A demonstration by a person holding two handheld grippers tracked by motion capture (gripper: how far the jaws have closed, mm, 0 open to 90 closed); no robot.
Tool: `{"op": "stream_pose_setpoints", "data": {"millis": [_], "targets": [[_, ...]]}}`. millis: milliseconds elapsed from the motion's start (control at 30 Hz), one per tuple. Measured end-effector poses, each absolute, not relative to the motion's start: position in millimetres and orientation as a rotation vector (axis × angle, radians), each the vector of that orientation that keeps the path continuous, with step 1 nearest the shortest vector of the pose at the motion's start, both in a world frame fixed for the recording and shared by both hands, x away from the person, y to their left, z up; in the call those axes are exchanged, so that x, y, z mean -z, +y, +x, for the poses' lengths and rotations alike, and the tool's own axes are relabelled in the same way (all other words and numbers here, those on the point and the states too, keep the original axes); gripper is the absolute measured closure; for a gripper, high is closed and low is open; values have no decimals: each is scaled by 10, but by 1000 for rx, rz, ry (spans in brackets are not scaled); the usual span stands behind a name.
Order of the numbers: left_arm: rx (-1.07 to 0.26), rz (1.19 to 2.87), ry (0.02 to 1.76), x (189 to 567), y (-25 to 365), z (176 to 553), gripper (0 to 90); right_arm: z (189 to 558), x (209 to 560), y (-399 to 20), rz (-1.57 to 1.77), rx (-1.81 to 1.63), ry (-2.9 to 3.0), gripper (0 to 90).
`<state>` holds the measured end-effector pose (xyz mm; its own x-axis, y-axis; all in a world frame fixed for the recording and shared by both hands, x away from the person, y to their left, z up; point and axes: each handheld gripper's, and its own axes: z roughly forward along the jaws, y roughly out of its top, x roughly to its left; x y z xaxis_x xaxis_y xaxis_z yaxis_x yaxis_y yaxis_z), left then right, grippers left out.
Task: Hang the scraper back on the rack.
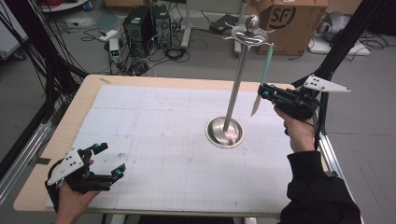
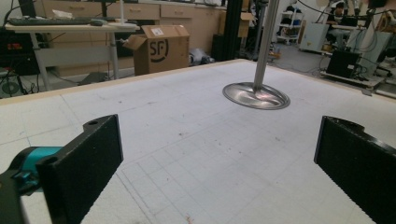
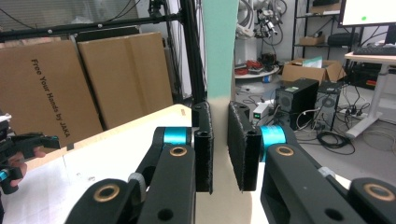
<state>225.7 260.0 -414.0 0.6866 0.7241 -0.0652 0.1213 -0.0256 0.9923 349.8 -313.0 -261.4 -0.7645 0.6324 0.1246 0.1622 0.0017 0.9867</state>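
Readable text, three items. Cardboard box (image 1: 292, 14) on the floor beyond the bench, high view: logo "SF" printed in black on its side. Same box (image 2: 161, 49) in the left gripper view: "SF" logo again on the side, plus a small white label on the top flap, too small to read. Large cardboard sheet (image 3: 46, 88) standing at left in the right gripper view: "Free Your Hands by JAKA", printed running down its face. Red digits on a dark device (image 2: 14, 46) at far left of the left gripper view: not legible.
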Motion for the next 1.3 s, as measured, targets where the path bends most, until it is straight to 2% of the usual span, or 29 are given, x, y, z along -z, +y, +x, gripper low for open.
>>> {"op": "stream_pose_setpoints", "data": {"millis": [267, 367, 533, 600, 700, 800, 1000, 1067, 1167, 1300], "targets": [[-555, 1546, 720, 4140, 2605, 2255, 17, 3488, 2635, -3099, 822, -1795, 1891, 789], [-555, 1548, 720, 4141, 2604, 2256, 17, 3459, 2649, -3070, 837, -1792, 1826, 604], [-555, 1546, 721, 4140, 2604, 2255, 17, 3385, 2709, -3038, 867, -1745, 1783, 459], [-553, 1549, 721, 4141, 2606, 2258, 17, 3337, 2766, -3024, 875, -1727, 1757, 442], [-555, 1547, 720, 4137, 2603, 2258, 17, 3277, 2868, -2984, 884, -1711, 1744, 346], [-554, 1544, 719, 4136, 2592, 2262, 17, 3191, 2966, -2948, 876, -1715, 1735, 294], [-543, 1548, 709, 4141, 2550, 2298, 17, 3019, 3153, -2914, 850, -1714, 1753, 301], [-539, 1551, 702, 4142, 2525, 2313, 17, 2960, 3208, -2904, 841, -1710, 1766, 260], [-530, 1558, 696, 4150, 2492, 2328, 17, 2879, 3291, -2882, 843, -1712, 1793, 146], [-524, 1564, 692, 4166, 2464, 2340, 17, 2771, 3419, -2854, 840, -1701, 1822, 72]]}}
